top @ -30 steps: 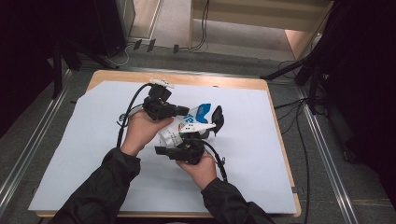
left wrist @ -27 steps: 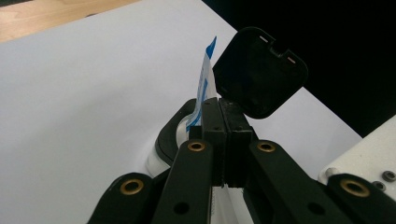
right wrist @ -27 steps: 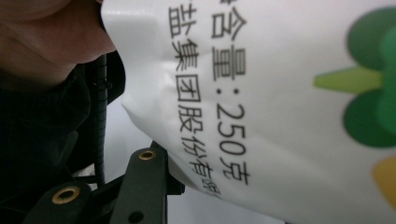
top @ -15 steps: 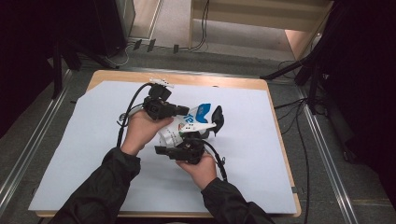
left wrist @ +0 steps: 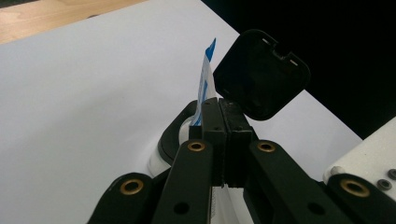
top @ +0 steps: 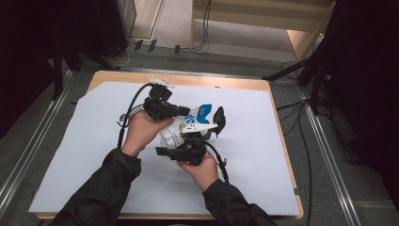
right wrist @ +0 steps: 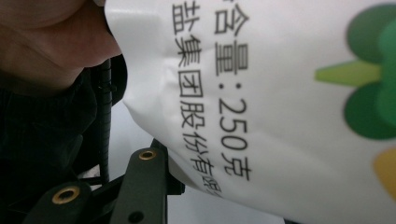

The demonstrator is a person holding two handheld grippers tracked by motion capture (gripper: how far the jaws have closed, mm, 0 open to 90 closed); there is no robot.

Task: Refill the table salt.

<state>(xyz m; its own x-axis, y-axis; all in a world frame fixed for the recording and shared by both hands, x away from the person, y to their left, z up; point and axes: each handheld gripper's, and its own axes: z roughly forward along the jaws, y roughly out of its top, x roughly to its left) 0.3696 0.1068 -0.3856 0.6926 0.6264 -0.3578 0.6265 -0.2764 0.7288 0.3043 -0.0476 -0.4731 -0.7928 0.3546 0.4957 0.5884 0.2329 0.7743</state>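
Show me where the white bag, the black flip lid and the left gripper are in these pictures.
white bag (right wrist: 289,93), right gripper view, on its printed white side.
black flip lid (left wrist: 261,74), left gripper view, on the lid's inner face.
left gripper (left wrist: 219,112), left gripper view, at the closed jaw tips pinching the bag's edge.

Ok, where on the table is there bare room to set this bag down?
The white sheet lies bare left of the left gripper, and again between the black lid and the right edge. The middle is crowded: both grippers hold the bag.

One bag (top: 188,127) and one black lid (top: 219,118) are seen at the table's (top: 117,77) centre, with two grippers, left (top: 181,112) and right (top: 200,136), at 6 o'clock.
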